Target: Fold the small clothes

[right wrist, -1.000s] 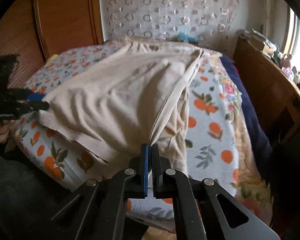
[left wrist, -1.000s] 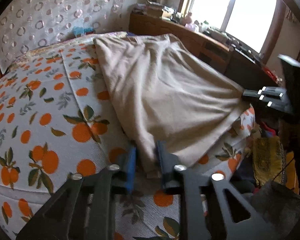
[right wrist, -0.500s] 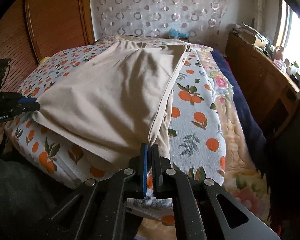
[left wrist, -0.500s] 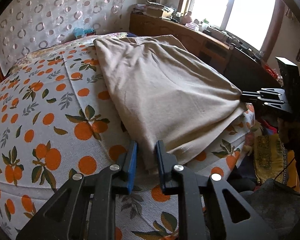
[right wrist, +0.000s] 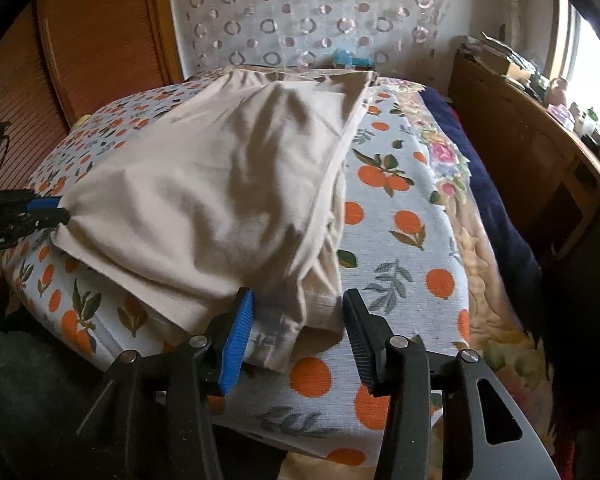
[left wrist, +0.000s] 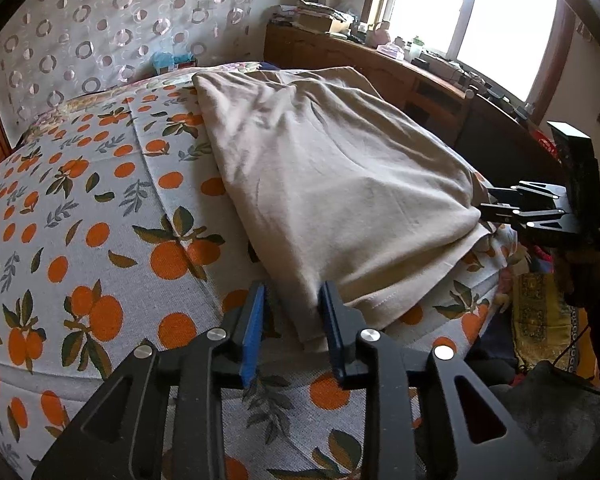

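Across the orange-print bedspread (left wrist: pixel 100 216) lies your beige garment (left wrist: pixel 340 184), both claws, left (left wrist: pixel 292 312) and right (right wrist: pixel 298 316), just opening around its near corners.

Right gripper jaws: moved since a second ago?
Yes. The right gripper has just been opening; its fingers now stand apart either side of the beige garment corner lying on the orange-print bedspread, no longer clamped.
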Demonstrator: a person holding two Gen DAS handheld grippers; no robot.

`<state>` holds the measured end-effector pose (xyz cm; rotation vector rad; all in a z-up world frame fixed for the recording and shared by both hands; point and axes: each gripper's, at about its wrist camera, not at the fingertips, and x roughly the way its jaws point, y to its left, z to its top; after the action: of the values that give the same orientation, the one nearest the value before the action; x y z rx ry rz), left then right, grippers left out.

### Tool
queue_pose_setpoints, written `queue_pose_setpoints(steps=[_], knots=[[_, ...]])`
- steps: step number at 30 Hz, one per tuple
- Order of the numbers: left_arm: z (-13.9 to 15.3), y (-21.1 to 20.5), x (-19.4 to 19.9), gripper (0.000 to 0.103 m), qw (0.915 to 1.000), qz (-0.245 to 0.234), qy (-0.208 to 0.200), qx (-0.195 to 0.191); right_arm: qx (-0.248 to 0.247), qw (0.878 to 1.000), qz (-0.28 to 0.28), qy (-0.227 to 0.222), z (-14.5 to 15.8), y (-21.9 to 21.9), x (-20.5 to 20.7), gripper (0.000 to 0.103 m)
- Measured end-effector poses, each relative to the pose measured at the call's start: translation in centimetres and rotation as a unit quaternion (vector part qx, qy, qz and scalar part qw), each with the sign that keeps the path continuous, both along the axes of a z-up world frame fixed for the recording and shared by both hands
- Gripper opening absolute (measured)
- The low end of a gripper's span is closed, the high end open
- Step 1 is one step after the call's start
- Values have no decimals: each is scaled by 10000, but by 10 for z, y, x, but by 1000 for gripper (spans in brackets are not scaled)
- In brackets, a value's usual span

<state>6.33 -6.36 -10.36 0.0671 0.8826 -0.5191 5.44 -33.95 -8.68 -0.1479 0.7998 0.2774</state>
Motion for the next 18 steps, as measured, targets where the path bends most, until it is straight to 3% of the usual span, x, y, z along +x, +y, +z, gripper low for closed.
queue_pose_setpoints(steps=[4, 7, 8, 12, 16, 18], knots=[[-1, -1, 1, 34, 10000, -18, -26, 7, 81, 9999, 129, 41, -1, 2, -2, 44], [0, -2, 1, 34, 10000, -21, -27, -2, 66, 9998, 202, 42, 0, 4, -3, 28], [0, -1, 1, 34, 10000, -22, -22, -16, 81, 9997, 233, 38, 0, 4, -3, 14], [-1, -1, 1, 34, 10000, -56, -31, -55, 176, 9993, 316, 39, -1, 7, -6, 6], [2, -3, -2, 11, 9997, -203, -18, -143, 371, 9987, 354, -71, 4, 4, -12, 5], [8, -2, -7, 9, 9992, -314, -110, -214, 480, 9980, 380, -157, 10, 1, -19, 5]])
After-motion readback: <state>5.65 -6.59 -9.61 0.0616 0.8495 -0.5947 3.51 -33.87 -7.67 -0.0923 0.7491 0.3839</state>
